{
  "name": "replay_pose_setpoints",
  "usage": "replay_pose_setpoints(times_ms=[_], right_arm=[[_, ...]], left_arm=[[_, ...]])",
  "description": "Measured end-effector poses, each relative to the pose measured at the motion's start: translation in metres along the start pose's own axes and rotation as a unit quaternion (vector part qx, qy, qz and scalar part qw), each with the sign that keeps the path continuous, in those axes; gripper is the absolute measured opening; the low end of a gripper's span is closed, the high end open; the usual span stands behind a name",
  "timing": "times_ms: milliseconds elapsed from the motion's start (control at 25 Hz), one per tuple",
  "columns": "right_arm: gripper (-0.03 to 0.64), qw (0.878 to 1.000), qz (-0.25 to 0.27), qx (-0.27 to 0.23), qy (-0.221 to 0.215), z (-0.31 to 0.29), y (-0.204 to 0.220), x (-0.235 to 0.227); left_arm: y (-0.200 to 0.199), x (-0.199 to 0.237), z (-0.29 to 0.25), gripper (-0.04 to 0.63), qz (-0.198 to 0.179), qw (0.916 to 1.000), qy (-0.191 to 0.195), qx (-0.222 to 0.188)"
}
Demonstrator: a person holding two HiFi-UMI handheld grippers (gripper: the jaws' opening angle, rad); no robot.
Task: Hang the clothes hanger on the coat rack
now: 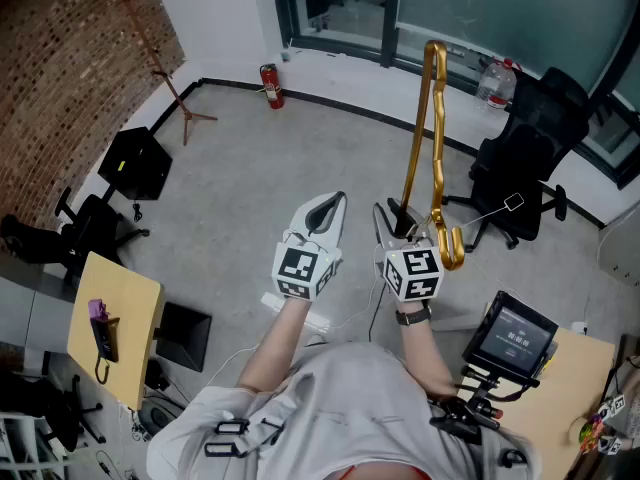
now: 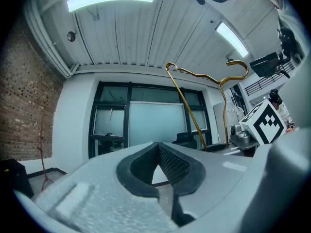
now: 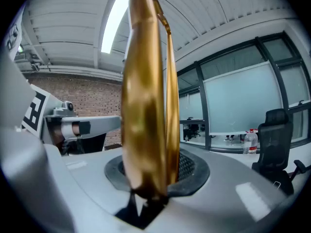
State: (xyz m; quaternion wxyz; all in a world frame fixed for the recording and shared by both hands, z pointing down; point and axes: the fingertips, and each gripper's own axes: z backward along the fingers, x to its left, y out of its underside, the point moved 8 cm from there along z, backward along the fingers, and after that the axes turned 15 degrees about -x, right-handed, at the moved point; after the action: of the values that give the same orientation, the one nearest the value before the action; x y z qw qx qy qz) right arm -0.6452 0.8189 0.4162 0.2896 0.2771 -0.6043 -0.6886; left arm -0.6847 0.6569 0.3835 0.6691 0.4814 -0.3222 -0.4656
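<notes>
A gold clothes hanger (image 1: 432, 118) stands up from my right gripper (image 1: 402, 226), which is shut on it near its hooked end (image 1: 450, 248). In the right gripper view the hanger (image 3: 143, 106) fills the middle, pinched between the dark pads (image 3: 187, 166). My left gripper (image 1: 325, 213) is beside it on the left, jaws together and holding nothing. The left gripper view shows the hanger (image 2: 184, 106) as a thin gold outline against the ceiling and windows. The coat rack (image 1: 165, 68), a thin reddish pole on spread legs, stands far off by the brick wall at the upper left.
A red fire extinguisher (image 1: 272, 86) stands by the far wall. A black office chair (image 1: 520, 178) and a water bottle (image 1: 498, 83) are at the right. A wooden desk (image 1: 110, 328) is at the left, and a small screen (image 1: 515, 333) at the lower right. Grey floor lies between.
</notes>
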Motion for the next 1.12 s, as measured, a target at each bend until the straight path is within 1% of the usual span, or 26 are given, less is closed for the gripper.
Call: replay_pose_setpoints(times_ms=[200, 360, 560, 680, 800, 960, 1120], right_arm=[[0.094, 1.000, 0.021, -0.007, -0.001, -0.011, -0.009, -0.001], [0.094, 0.999, 0.032, -0.030, 0.024, -0.015, -0.015, 0.001], [0.094, 0.996, 0.054, -0.060, 0.050, -0.037, -0.020, 0.050], [0.094, 0.993, 0.065, -0.076, 0.063, -0.042, -0.032, 0.064], [0.094, 0.991, 0.075, -0.082, 0.071, -0.039, -0.036, 0.078], [0.094, 0.992, 0.080, -0.072, 0.067, -0.042, -0.030, 0.088], [0.094, 0.994, 0.074, -0.068, 0.053, -0.059, -0.026, 0.082]], left_arm=[[-0.005, 0.013, -0.008, 0.000, -0.004, 0.9998, -0.012, -0.014], [-0.003, 0.019, -0.002, 0.000, 0.002, 0.9999, -0.010, -0.012], [-0.010, 0.075, 0.038, 0.000, 0.009, 0.9994, -0.026, -0.021], [-0.015, 0.091, 0.048, 0.000, 0.009, 0.9992, -0.031, -0.025], [-0.015, 0.103, 0.063, 0.000, 0.016, 0.9986, -0.044, -0.026], [-0.005, 0.112, 0.069, 0.000, 0.031, 0.9977, -0.058, -0.017], [0.005, 0.116, 0.053, 0.000, 0.034, 0.9979, -0.055, -0.006]])
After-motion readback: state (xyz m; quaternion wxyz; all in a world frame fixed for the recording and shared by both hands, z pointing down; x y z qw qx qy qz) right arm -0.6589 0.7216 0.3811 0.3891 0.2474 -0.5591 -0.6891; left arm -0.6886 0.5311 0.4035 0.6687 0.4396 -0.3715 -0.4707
